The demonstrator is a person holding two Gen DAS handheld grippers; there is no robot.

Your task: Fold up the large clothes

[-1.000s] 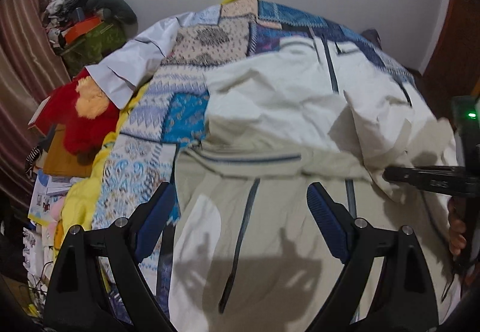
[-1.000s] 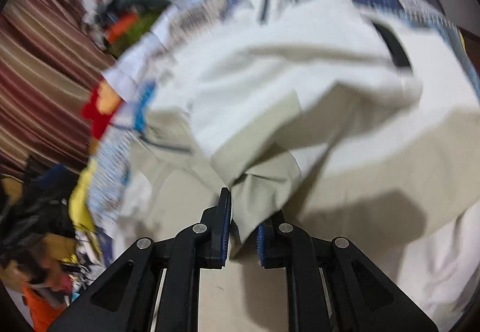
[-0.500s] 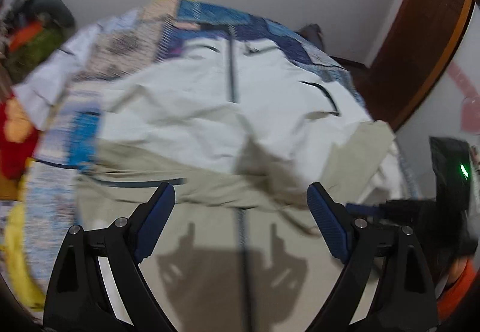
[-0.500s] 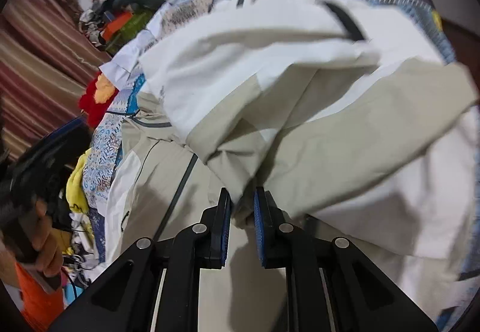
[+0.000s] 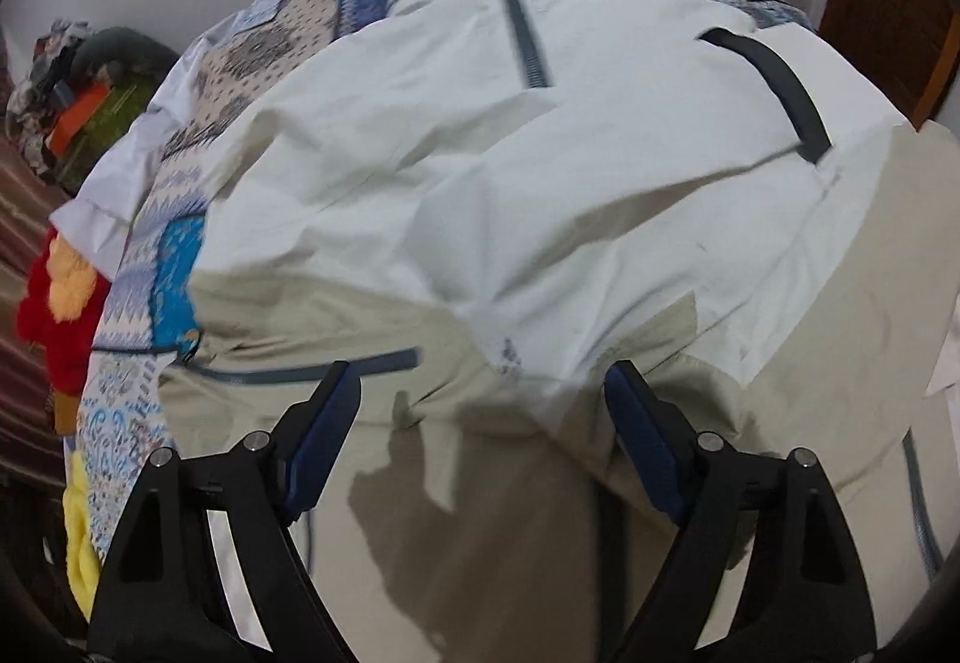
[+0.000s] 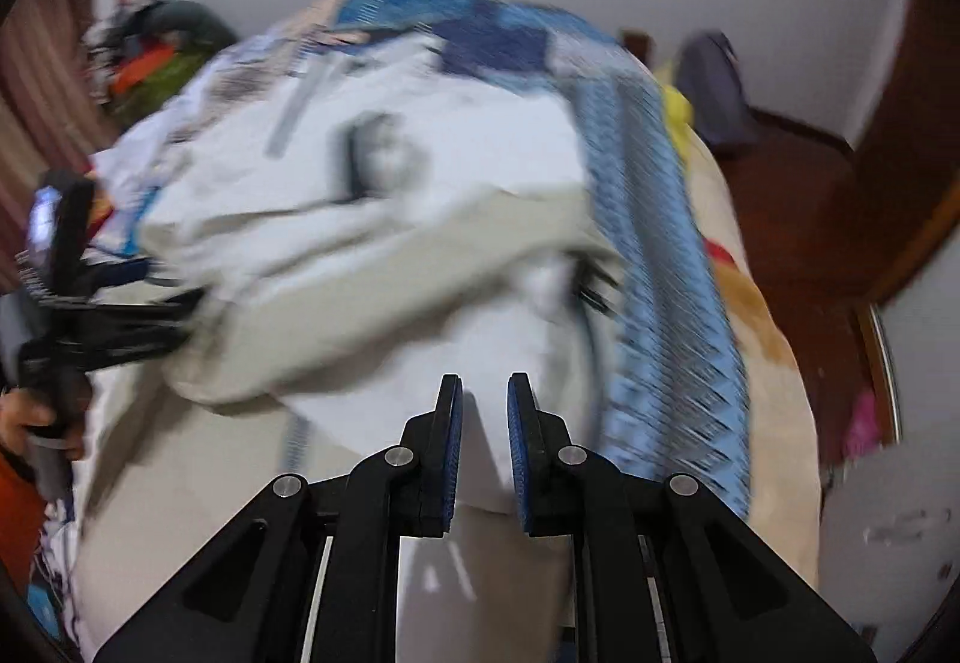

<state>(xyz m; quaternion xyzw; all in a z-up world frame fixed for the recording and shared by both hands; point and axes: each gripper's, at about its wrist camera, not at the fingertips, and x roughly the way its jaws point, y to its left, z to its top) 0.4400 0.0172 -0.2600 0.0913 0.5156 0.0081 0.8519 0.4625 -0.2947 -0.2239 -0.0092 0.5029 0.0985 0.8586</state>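
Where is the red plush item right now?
In the left wrist view, the red plush item sits at the far left edge, beside the patchwork bedspread, left of the cream jacket.

Soft indoor light, one view sharp, the other smeared.

The left wrist view is evenly lit and mostly crisp; the left gripper casts a grey shadow on the jacket below it. The right wrist view is streaked with motion blur across the quilt, only the right gripper staying sharp. Both views bend outward, with black corners.
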